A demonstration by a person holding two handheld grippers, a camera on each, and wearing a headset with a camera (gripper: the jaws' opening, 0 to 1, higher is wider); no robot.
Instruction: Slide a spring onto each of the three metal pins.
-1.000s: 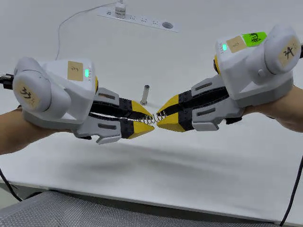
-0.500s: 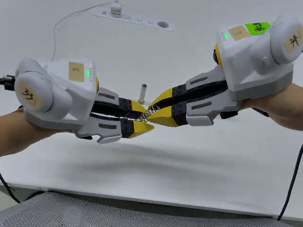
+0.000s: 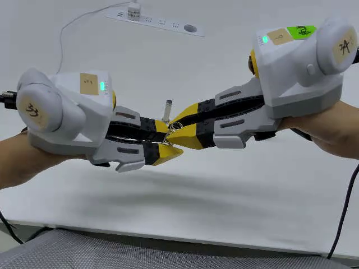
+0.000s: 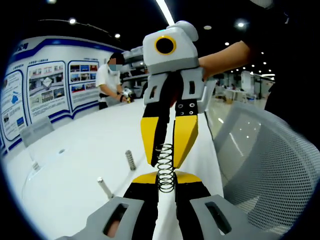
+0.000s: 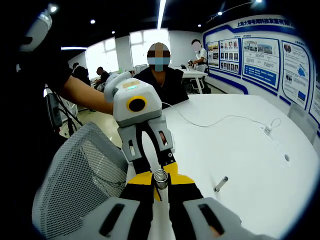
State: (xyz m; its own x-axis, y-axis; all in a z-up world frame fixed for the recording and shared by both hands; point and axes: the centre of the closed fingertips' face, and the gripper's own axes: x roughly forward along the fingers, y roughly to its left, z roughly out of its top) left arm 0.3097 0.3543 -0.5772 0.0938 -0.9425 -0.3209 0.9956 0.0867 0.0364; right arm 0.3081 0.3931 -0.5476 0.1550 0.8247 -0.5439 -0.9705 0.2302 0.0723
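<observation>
left tongs [image 4: 166, 182] + right tongs [image 5: 160, 181] clenched on small steel coil spring [image 4: 165, 162] | beyond tongs: bare grey metal pin [image 4: 104, 187], ribbed pin [image 4: 130, 160] maybe already sprung | likely two to go

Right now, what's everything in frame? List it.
spring: 1, silver, bridging both tools' tips, off the table
metal pins: 2, silver, standing on table; farther one looks ribbed
power strip: 1, white, far side of table
table: 1, white, under the tools
mesh chair: 1, grey, at table's near edge
people: several, background hall
left tool: 1, yellow-black tips, white body, shut on spring
right tool: 1, same colours, shut on spring's other end
</observation>
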